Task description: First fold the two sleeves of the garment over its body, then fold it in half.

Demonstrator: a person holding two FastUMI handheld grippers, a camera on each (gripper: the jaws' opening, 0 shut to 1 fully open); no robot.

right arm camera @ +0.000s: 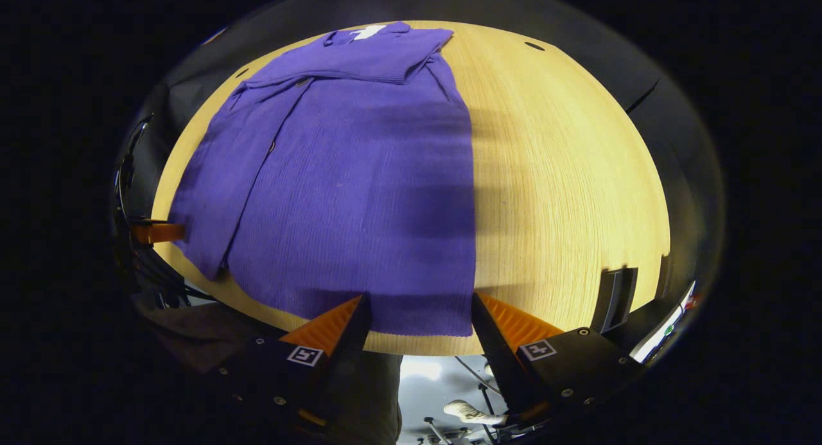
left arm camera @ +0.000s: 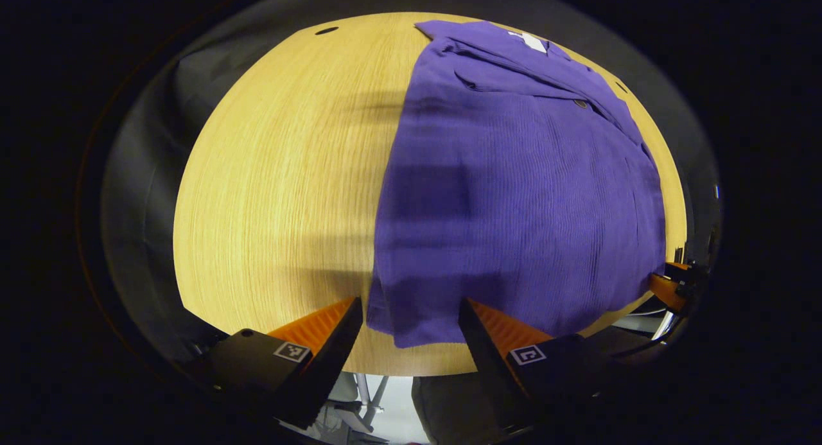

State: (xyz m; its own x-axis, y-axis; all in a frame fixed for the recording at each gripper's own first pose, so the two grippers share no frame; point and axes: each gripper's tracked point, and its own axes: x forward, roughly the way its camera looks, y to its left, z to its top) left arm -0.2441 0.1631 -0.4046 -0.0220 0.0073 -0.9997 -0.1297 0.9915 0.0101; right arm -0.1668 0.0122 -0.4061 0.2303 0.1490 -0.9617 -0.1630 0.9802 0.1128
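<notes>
Sleeves of the purple ribbed knit garment appear already laid over its body: in the left gripper view one sleeve lies folded across the upper chest, and in the right gripper view a long strip of cloth runs down the side farthest from the right tongs. By this judgement the sleeve step is complete and the fold in half is the step in hand.

Garment position: flat on the round light-wood desk, collar at the far end, hem at the near desk edge directly ahead of both tools.

Left tongs: wide apart, holding nothing, poised just short of the hem's near corner, which lies between the two fingers.

Right tongs: likewise wide apart and empty, with the opposite hem corner lying between the fingers at the desk edge.

Pose: both tools are held low and level, pointing forward across the desk, side by side along the hem.

Next move, as judged: each tool should close on its hem corner, lift, and carry the hem toward the collar. Both layers must be pinched evenly, otherwise the folded sleeves may slip out.
</notes>
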